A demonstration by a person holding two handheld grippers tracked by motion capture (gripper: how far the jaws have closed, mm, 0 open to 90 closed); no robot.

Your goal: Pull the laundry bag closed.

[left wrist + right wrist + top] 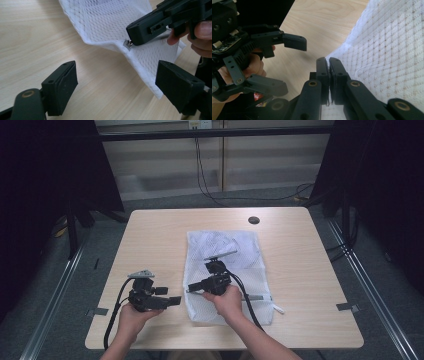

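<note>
We pinch the left edge of the mesh bag (225, 270), lying mid-table (150, 235), at its zipper pull with the right gripper (329, 61) clamped tight; the left gripper (116, 82), fingers wide and empty, should close squarely on the raised hem.

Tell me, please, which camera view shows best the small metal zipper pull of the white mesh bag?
The left gripper view: the zipper pull shines at the edge of the mesh bag, pinched by the right gripper. The right gripper view shows only shut jaws on the bag's edge; the high view is too far to show the pull.
</note>
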